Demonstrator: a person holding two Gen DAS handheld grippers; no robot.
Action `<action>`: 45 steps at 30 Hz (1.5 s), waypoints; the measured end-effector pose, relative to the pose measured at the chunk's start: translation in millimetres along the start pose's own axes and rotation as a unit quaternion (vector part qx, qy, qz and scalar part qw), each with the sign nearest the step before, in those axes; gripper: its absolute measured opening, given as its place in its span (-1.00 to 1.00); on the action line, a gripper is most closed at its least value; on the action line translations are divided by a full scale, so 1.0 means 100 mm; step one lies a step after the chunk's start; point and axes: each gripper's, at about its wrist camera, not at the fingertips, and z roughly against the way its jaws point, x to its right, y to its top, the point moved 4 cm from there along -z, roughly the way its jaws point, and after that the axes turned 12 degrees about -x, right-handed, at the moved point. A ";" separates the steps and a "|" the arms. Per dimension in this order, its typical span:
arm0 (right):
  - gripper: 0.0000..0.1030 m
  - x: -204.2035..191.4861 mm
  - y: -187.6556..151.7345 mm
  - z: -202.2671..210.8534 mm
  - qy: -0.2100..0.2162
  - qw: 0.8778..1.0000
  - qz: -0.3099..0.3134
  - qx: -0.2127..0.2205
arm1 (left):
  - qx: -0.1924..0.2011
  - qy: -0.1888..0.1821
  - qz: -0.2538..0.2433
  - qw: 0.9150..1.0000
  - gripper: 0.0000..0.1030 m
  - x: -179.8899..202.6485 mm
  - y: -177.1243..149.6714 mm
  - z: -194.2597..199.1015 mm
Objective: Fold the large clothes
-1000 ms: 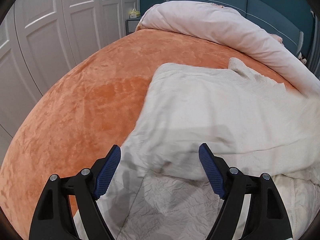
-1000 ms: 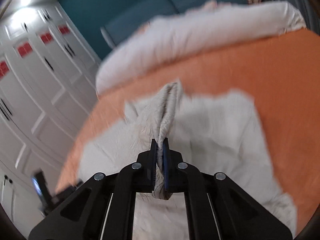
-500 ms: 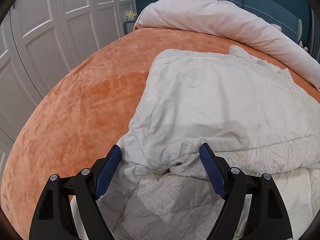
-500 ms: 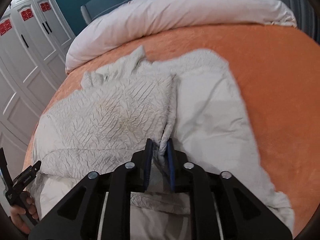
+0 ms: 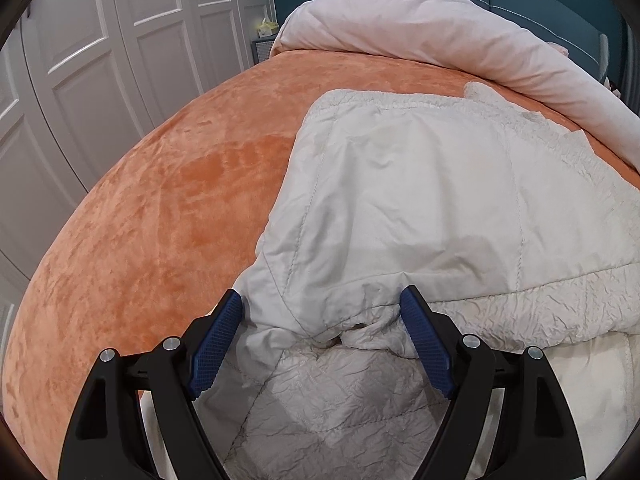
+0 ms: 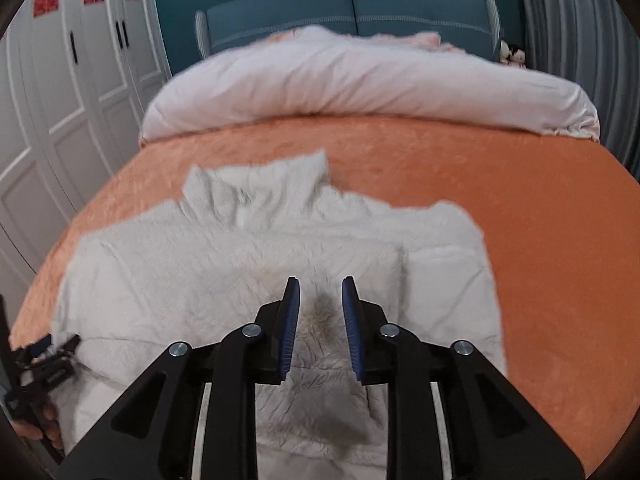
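The white quilted jacket (image 6: 248, 264) lies on the orange bed (image 6: 540, 220). The left tool (image 5: 320, 320) stands spread over its folded edge. The right tool (image 6: 320, 300), jaws just opening, grips nothing above it.

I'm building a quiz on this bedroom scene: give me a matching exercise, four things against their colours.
Things:
1. bedspread
2. padded jacket
3. headboard
4. rolled duvet

Colours:
A. teal blue
B. pale pink
C. orange
D. off-white

Pairs: 1-C, 2-D, 3-A, 4-B
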 end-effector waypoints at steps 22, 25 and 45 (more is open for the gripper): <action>-0.62 0.06 -0.23 -0.58 0.013 0.999 -0.012 -0.029 | -0.005 -0.012 0.016 1.000 0.71 -0.03 -0.03 -0.15; -0.52 0.19 -0.26 -0.26 0.030 0.997 -0.041 -0.053 | -0.026 -0.055 0.044 0.997 0.67 -0.28 -0.06 0.09; 0.39 1.51 -3.11 1.63 0.179 0.949 -0.216 -0.147 | -0.118 -0.191 0.114 0.968 0.55 -1.21 -2.28 1.27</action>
